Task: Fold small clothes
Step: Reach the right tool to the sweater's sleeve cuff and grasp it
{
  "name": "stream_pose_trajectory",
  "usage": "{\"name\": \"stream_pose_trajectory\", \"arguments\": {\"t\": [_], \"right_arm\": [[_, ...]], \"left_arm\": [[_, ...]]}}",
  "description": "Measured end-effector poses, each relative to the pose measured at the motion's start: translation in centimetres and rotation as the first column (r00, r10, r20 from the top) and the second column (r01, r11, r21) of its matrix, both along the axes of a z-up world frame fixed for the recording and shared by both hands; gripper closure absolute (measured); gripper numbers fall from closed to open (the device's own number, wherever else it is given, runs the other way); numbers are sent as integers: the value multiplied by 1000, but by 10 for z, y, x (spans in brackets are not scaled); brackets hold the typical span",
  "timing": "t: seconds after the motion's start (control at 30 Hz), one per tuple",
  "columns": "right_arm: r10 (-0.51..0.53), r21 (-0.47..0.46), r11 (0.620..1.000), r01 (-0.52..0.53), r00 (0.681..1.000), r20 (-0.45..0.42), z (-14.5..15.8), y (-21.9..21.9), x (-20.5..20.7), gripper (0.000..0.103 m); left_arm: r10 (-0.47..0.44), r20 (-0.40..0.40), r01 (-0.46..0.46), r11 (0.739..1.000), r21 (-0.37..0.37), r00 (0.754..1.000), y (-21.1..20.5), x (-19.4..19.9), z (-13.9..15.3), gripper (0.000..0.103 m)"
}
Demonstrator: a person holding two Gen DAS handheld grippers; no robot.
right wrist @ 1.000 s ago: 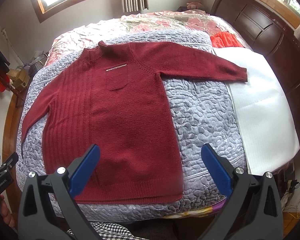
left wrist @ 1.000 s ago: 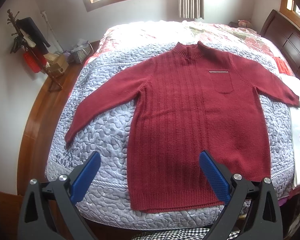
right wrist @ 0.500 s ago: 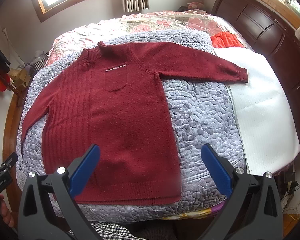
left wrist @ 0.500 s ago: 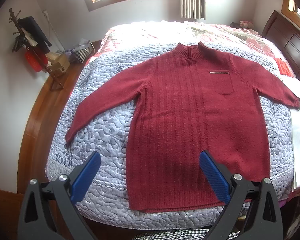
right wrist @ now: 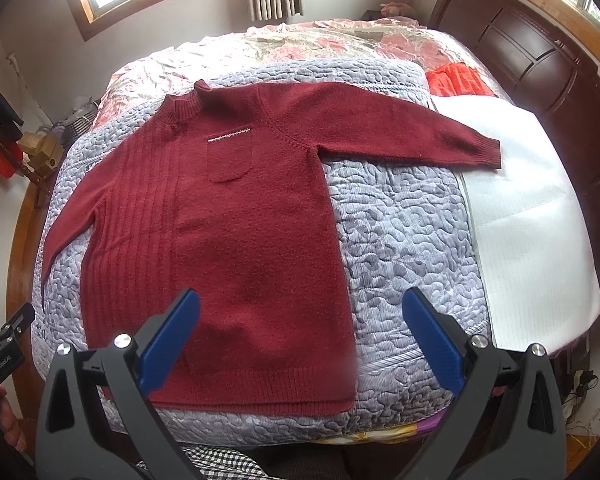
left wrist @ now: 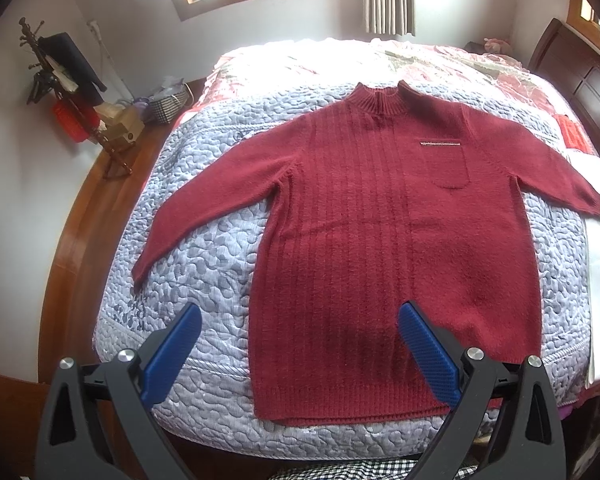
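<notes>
- Sweater position matches the frames from a second ago: the dark red knit lies flat and face up on the grey quilted bedspread, collar toward the window, both sleeves spread, hem near the bed's front edge.
- Left gripper and right gripper hang above the hem much as before, both spread wide with nothing between the blue pads; neither touches the knit.
- Left view frames the sweater's ribbed half and the sleeve angled down toward the wooden bed frame; its blue pads straddle the left hem corner.
- Right view frames the plain half with the chest pocket and the sleeve whose cuff overlaps a white sheet beside the bedspread.
- Only the left view shows the coat stand by the wall, well apart from the sweater; only the right view shows the dark headboard and an orange-red cloth just past the sweater's shoulder.
- Right view also catches the left gripper's black body at its left edge, with part of a hand below it.
- Black-and-white checked fabric fills the lower edge, nearer than the hem.
</notes>
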State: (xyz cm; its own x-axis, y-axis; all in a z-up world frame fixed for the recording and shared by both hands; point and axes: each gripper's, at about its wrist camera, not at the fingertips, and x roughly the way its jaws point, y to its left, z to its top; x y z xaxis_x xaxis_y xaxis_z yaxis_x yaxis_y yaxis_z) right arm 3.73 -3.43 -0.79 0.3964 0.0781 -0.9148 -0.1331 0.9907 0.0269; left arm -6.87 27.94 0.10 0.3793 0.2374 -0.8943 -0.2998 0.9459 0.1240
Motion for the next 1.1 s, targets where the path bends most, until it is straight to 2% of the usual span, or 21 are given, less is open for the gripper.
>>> {"name": "stream_pose_trajectory", "arguments": {"t": [0.13, 0.23, 0.47, 0.6, 0.67, 0.77, 0.83, 0.93, 1.1], "right_arm": [[-26, 44, 999, 26, 1000, -14, -8, -29, 24, 3], [-65, 50, 997, 65, 998, 10, -12, -65, 52, 3], [-168, 37, 985, 167, 985, 36, -37, -173, 149, 3], [-197, 46, 979, 198, 980, -20, -72, -239, 217, 3], [-204, 23, 979, 205, 978, -39, -93, -268, 248, 3], [-207, -17, 978, 207, 976, -74, -125, -309, 289, 3], [-235, -7, 972, 235, 968, -87, -142, -335, 309, 3], [-253, 62, 963, 262, 959, -126, -161, -365, 332, 3], [-194, 64, 977, 203, 972, -130, -174, -377, 346, 3]], "left_arm": [[2, 3, -2, 1000, -2, 1000, -13, 20, -3, 4], [-7, 30, 7, 1000, 10, 1000, -30, 45, -3, 4], [-18, 107, 20, 1000, -19, 994, -81, 126, -9, 4], [-12, 125, 19, 998, -54, 992, -111, 176, -23, 4], [-3, 138, 16, 995, -95, 990, -125, 200, -32, 4], [15, 129, 0, 993, -115, 992, -144, 231, -46, 4], [28, 130, -14, 994, -106, 991, -154, 243, -52, 4], [31, 117, -22, 996, -82, 993, -165, 253, -60, 4], [42, 100, -39, 999, -38, 994, -165, 255, -69, 4]]}}
